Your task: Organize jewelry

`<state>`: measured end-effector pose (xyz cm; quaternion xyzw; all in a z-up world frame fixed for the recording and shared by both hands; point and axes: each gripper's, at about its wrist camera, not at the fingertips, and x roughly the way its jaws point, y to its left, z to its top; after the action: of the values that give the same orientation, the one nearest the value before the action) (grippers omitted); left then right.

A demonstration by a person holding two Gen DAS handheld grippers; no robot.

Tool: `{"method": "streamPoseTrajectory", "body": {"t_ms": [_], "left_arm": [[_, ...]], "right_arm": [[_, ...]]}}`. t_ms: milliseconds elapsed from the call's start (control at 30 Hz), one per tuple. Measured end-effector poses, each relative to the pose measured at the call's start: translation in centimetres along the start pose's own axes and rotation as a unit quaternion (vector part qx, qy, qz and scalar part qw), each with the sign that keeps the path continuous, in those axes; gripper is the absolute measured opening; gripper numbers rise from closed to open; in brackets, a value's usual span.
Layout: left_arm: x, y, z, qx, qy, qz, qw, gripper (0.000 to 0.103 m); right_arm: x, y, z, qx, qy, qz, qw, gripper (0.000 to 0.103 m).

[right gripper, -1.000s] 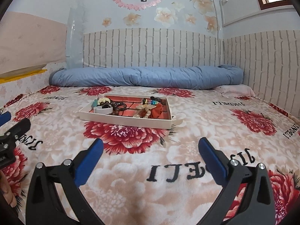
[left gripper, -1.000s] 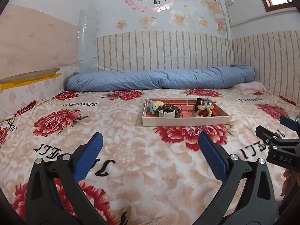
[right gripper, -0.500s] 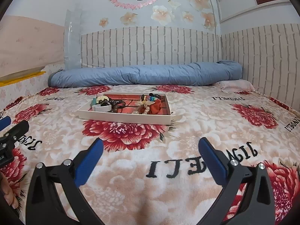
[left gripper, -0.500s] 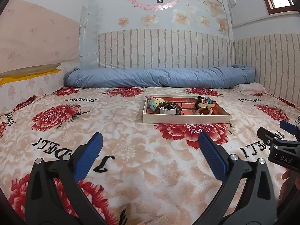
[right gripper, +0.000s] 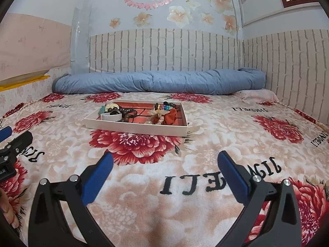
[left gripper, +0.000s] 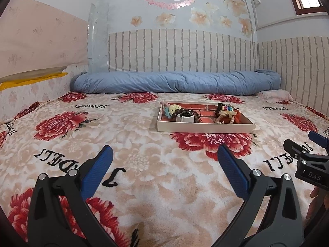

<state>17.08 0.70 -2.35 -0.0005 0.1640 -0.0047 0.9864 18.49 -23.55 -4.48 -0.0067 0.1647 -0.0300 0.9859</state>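
A shallow white tray (left gripper: 205, 127) with a red brick-print floor lies on the floral blanket ahead; it also shows in the right wrist view (right gripper: 135, 128). It holds jumbled jewelry: a white bangle (left gripper: 185, 118), dark wooden beads (right gripper: 125, 115), a rainbow bead piece (left gripper: 227, 108) and a red fabric piece (right gripper: 173, 114). My left gripper (left gripper: 164, 162) is open and empty, well short of the tray. My right gripper (right gripper: 164, 165) is open and empty, also short of it.
The floral blanket (left gripper: 102, 127) covers the bed. A rolled blue quilt (left gripper: 174, 83) lies along the far wall. Brick-pattern walls close the back and right. The right gripper shows at the left view's right edge (left gripper: 308, 160).
Both cameras have tilted up slightly and sit a little lower over the bed; the tray looks flatter. Both grippers stay open.
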Motion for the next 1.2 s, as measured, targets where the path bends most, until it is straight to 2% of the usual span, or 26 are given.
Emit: {"method": "streamPoseTrajectory", "body": {"t_ms": [1200], "left_arm": [[0.27,-0.66,-0.19,0.016,0.003,-0.002,0.9999,0.098]], "right_arm": [[-0.19,-0.25,-0.02,0.003,0.002,-0.004,1.000,0.099]]}}
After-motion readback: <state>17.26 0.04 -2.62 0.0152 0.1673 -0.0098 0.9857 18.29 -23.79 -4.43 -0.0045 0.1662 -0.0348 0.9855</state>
